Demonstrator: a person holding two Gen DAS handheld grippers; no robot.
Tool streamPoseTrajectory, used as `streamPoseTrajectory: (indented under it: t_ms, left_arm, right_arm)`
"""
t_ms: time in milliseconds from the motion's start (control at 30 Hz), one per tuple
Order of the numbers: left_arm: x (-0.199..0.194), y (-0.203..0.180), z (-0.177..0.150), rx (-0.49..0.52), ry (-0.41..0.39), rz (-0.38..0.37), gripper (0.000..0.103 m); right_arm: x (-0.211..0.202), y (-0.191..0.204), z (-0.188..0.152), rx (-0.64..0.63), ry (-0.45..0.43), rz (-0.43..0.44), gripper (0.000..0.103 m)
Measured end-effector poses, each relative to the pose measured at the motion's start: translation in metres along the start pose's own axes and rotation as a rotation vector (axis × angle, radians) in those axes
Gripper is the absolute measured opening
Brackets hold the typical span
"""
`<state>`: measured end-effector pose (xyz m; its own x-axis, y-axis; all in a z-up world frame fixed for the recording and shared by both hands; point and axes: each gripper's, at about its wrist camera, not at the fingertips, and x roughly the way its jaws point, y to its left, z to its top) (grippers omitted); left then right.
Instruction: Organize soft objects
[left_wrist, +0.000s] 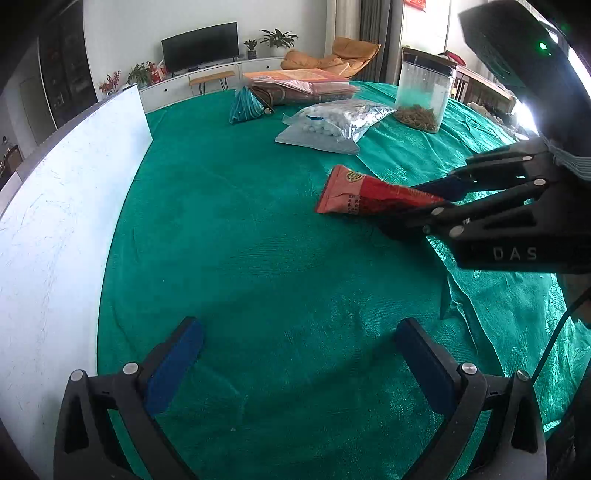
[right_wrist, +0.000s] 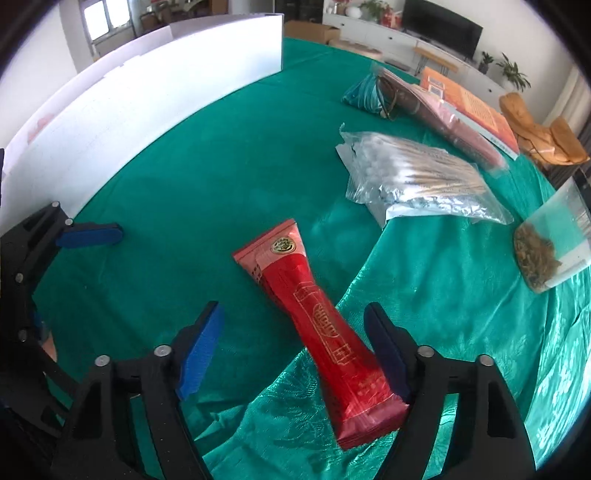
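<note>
A long red foil packet (right_wrist: 325, 325) lies on the green tablecloth (right_wrist: 207, 177). My right gripper (right_wrist: 295, 332) is open, its jaws wide on either side of the packet's near half; the packet lies against the right finger, the left pad is apart from it. In the left wrist view the packet (left_wrist: 369, 195) lies at the right between the right gripper's fingers (left_wrist: 443, 195). My left gripper (left_wrist: 299, 350) is open and empty over bare cloth. A clear bag of cotton swabs (right_wrist: 417, 177) and a small teal pouch (right_wrist: 364, 92) lie farther back.
A white board (right_wrist: 147, 96) stands along the left. A clear plastic jar with dried bits (right_wrist: 554, 247) stands at the right. Flat red and orange packages (right_wrist: 465, 110) lie at the back. The cloth is folded and wrinkled on the right side (left_wrist: 498, 306).
</note>
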<state>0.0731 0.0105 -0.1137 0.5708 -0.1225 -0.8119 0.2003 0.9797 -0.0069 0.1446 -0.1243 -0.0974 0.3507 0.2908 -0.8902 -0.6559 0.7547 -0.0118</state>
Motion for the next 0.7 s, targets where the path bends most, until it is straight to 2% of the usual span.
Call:
streamPoseTrajectory:
  t_ms: [33, 167, 233, 300, 367, 400, 433, 467, 600, 700]
  left_arm:
    - [0.000, 0.000, 0.000, 0.000, 0.000, 0.000, 0.103]
    - [0.000, 0.000, 0.000, 0.000, 0.000, 0.000, 0.103]
    - [0.000, 0.000, 0.000, 0.000, 0.000, 0.000, 0.103]
    - [0.000, 0.000, 0.000, 0.000, 0.000, -0.001, 0.103]
    - [0.000, 0.000, 0.000, 0.000, 0.000, -0.001, 0.103]
    - [0.000, 0.000, 0.000, 0.000, 0.000, 0.000, 0.103]
    - [0.000, 0.000, 0.000, 0.000, 0.000, 0.000, 0.103]
    - [0.000, 0.000, 0.000, 0.000, 0.000, 0.000, 0.103]
    - [0.000, 0.000, 0.000, 0.000, 0.000, 0.000, 0.103]
    - [0.000, 0.000, 0.000, 0.000, 0.000, 0.000, 0.103]
  right_arm:
    - [-0.005, -0.007, -0.007, 0.062, -0.031, -0.004, 0.029]
    - [-0.024, -0.053, -0.049, 0.375, -0.113, -0.067, 0.024]
    - [-0.035, -0.083, -0.070, 0.534, -0.142, -0.165, 0.022]
    - [-0.046, -0.116, -0.085, 0.674, -0.155, -0.304, 0.025]
    - [-0.063, -0.146, -0.098, 0.792, -0.206, -0.392, 0.026]
    - [-0.071, -0.155, -0.104, 0.828, -0.226, -0.432, 0.037]
    - [-0.077, -0.161, -0.109, 0.851, -0.231, -0.456, 0.072]
    - [-0.083, -0.161, -0.113, 0.864, -0.240, -0.462, 0.081]
    - [-0.095, -0.131, -0.130, 0.845, -0.277, -0.468, 0.084]
    - [-0.089, -0.100, -0.127, 0.808, -0.289, -0.468, 0.084]
